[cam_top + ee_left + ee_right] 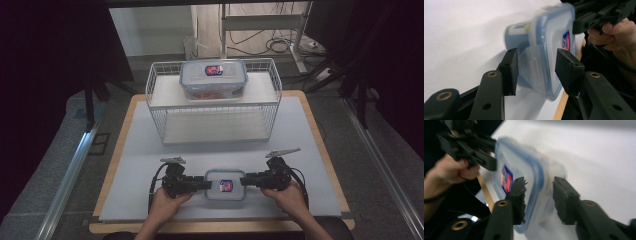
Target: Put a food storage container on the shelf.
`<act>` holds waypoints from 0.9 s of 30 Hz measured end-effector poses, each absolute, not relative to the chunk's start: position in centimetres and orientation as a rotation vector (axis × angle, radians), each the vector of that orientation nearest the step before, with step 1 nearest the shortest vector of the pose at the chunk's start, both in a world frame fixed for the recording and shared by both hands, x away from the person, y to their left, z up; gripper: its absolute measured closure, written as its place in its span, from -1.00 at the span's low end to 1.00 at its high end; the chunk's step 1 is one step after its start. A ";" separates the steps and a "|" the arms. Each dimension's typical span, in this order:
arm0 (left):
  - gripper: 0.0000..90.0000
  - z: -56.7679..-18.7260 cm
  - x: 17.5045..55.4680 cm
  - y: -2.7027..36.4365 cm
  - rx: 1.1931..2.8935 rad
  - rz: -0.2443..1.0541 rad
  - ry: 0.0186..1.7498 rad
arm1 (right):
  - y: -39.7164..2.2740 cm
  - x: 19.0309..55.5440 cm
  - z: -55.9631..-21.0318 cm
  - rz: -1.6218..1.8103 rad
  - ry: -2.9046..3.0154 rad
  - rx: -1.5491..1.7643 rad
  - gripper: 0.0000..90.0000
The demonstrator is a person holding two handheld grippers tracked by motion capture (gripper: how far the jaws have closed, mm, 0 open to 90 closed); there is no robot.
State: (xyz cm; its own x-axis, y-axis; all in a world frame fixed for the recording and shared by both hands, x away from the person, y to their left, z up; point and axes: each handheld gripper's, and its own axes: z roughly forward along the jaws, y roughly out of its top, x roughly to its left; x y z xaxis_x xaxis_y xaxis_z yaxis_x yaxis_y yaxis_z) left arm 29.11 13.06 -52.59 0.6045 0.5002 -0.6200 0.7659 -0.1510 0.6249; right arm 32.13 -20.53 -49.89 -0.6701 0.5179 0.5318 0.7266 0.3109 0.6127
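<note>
A small clear container (226, 185) with a blue-rimmed lid and a red-and-blue label lies near the table's front edge, between my two grippers. My left gripper (206, 185) reaches in from the left; in the left gripper view its jaws (537, 72) straddle the container's end (549, 37), one pad on the latch side and one on the lid. My right gripper (245, 181) comes in from the right. In the blurred right gripper view, its jaws (539, 200) close over the opposite end of the container (519, 162).
A white wire basket (150, 85) stands at the back of the white mat (145, 155), with a larger lidded container (213, 79) on its upper shelf. The wooden table edge (112, 165) frames the mat. Dark curtains hang on both sides.
</note>
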 end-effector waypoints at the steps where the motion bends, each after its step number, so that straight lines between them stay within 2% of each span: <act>1: 0.21 -52.7 29.1 13.2 1.810 -0.332 1.026 | -20.5 32.1 -50.1 -1.269 -2.346 -1.134 0.23; 5: 0.24 -52.7 29.1 13.2 1.814 -0.331 1.012 | -20.7 31.8 -50.8 -1.243 -2.318 -1.128 0.20; 11: 0.25 -52.7 28.9 13.3 1.806 -0.334 1.018 | -20.8 31.8 -50.7 -1.242 -2.286 -1.148 0.27; 12: 0.24 -52.7 29.0 13.3 1.794 -0.334 1.037 | -21.0 31.7 -50.6 -1.254 -2.280 -1.156 0.47; 14: 0.27 -52.7 29.1 13.3 1.779 -0.341 1.025 | -21.6 31.7 -50.3 -1.307 -2.233 -1.187 0.54; 18: 0.27 -52.7 29.1 13.2 1.783 -0.342 1.030 | -21.6 31.8 -50.3 -1.310 -2.235 -1.185 0.52; 22: 0.23 -53.0 29.0 13.3 1.783 -0.349 1.048 | -20.9 31.8 -51.0 -1.254 -2.274 -1.166 0.28; 27: 0.23 -53.1 29.0 13.4 1.796 -0.345 1.028 | -21.0 32.1 -51.2 -1.271 -2.247 -1.165 0.25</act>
State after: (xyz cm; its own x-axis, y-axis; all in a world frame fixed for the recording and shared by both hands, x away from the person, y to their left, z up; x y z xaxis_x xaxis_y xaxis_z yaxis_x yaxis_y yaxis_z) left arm 28.96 13.40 -53.07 0.5982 0.4885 -0.6353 0.7728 -0.1417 0.6187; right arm 32.14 -20.99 -51.24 -0.6221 0.5008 0.6018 0.7738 0.2761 0.5701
